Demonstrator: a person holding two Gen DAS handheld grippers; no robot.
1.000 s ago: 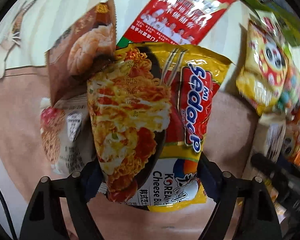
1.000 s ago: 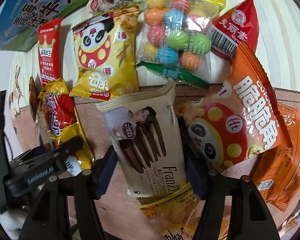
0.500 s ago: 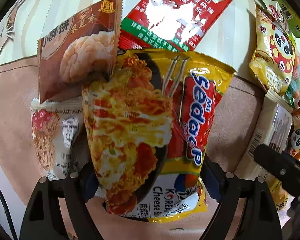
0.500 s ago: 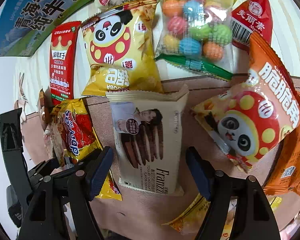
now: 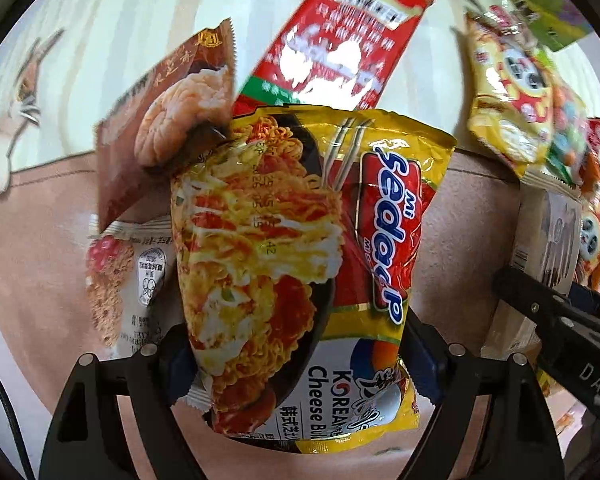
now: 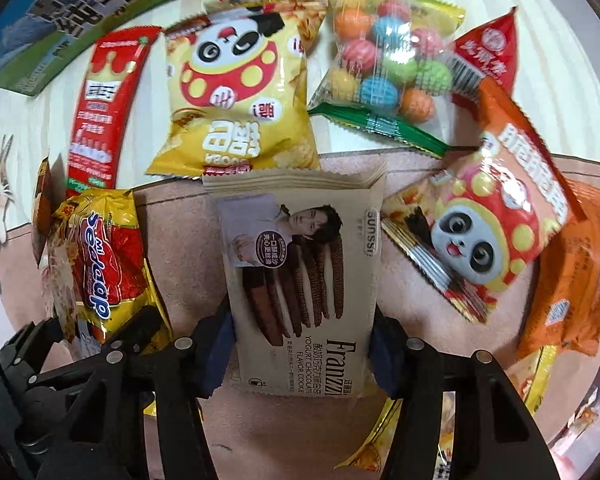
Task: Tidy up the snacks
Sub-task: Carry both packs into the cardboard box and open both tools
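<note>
Left wrist: left gripper (image 5: 296, 364) clamped wide on noodle pack (image 5: 300, 272). Right wrist: right gripper (image 6: 302, 354) jaws closing, pads touching cookie pack (image 6: 304, 280) sides.

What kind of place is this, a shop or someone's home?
Most likely a home, though little of the room shows. Assorted snack packets, such as a noodle packet and a cookie pack, lie loose on a striped cloth with a cartoon cat, not on shop shelves.
</note>
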